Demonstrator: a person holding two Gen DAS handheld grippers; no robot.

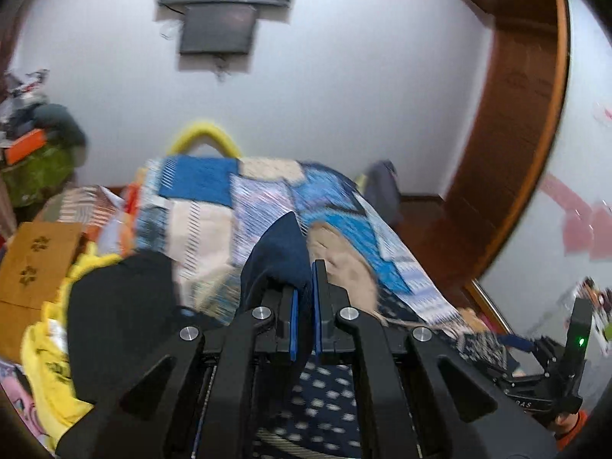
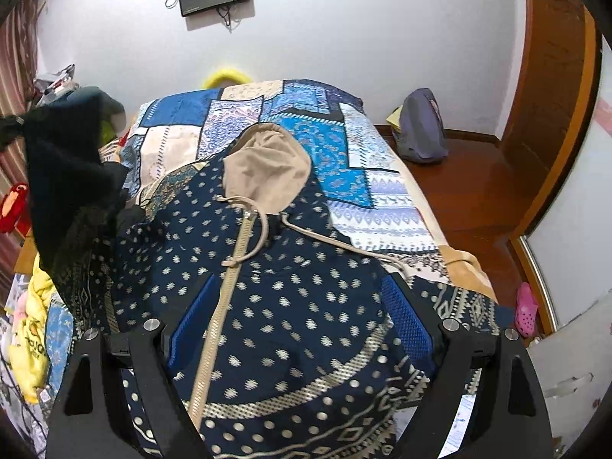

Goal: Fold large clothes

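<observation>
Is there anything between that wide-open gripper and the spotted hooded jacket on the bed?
Nothing visible. The right gripper stands open directly over the navy spotted hooded jacket, fabric bulging between its fingers. The left gripper is already shut on a navy fold of cloth above the patchwork bedspread.

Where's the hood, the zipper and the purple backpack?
hood (image 2: 267, 164): right wrist view, on its tan lining.
zipper (image 2: 223, 298): right wrist view, midway along the beige strip of teeth.
purple backpack (image 2: 420, 130): right wrist view, on its front panel, on the floor beside the bed.
</observation>
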